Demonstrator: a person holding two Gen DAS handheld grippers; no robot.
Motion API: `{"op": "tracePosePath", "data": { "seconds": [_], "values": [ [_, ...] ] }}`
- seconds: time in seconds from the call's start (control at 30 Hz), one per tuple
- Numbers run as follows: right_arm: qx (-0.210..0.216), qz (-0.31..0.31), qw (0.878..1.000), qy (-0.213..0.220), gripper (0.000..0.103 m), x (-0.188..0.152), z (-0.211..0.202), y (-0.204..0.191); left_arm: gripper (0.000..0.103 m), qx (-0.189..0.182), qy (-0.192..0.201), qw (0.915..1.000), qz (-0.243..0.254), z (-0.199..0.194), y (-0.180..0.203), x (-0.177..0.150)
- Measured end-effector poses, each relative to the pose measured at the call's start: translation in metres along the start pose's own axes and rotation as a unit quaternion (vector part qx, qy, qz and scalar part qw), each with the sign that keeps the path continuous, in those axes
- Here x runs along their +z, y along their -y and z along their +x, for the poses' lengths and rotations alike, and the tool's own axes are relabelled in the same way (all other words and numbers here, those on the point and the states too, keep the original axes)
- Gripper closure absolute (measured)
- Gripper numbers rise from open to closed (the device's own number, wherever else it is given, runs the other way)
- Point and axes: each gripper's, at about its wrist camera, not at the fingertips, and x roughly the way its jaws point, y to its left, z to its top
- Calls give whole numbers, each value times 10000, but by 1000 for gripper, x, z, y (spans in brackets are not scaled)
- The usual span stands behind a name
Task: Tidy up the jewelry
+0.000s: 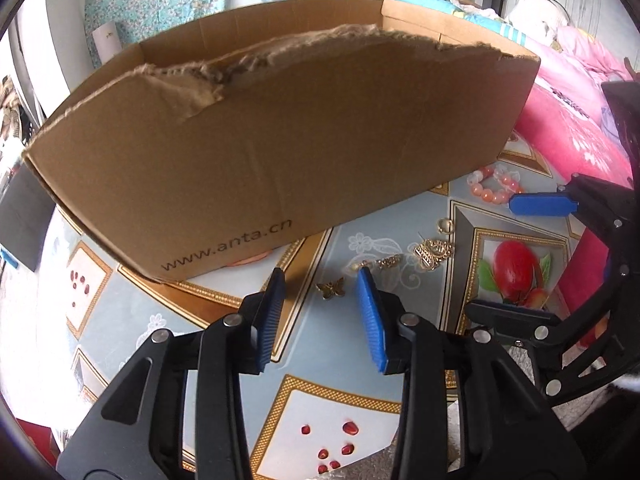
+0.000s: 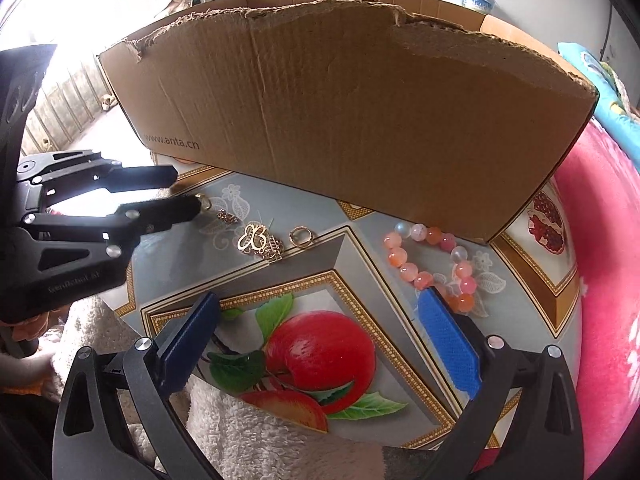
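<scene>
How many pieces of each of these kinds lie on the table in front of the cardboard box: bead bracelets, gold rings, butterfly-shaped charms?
Pink bead bracelet: 1
Gold ring: 1
Butterfly charms: 2
Total: 4

Printed web address "www.anta.cn" in dark lettering on the front wall of the cardboard box (image 1: 248,168), low at its left end; legible in both wrist views, running along the bottom edge (image 2: 172,142). Faint moulded lettering on the black body of the left gripper (image 2: 188,196), seen in the right wrist view, begins "Gen" and is otherwise too dim to read. Dark marks on the pink cloth (image 1: 568,108) beside the box are too blurred to make out.
</scene>
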Motion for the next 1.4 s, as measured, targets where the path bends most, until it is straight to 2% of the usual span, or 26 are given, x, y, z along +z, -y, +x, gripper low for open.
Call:
{"op": "tracePosePath", "data": {
  "seconds": [0.27,0.53,0.87,1.0,1.07,1.37,1.4],
  "values": [
    [1,20,10000,43,6,0,0,0,68,-150,66,9999,-42,-9,-7,-4],
    [-34,91,9999,95,6,-2,1,0,83,-120,-20,9999,70,-11,-11,-5],
    [-71,115,9998,110,6,-2,2,-1,84,-180,-45,9995,250,-11,-6,2],
    [-72,112,9998,112,6,-1,2,-1,92,-206,-20,9994,273,-10,-5,-1],
    [-63,116,9998,125,6,-1,2,-1,92,-187,-11,9994,292,-9,-4,-2],
    [-65,99,9998,140,6,-1,0,-2,93,-300,-4,9995,89,-10,-9,-5],
    [-65,97,9998,141,6,-1,0,-2,95,-302,-7,9995,73,-10,-10,-5]
  ]
}}
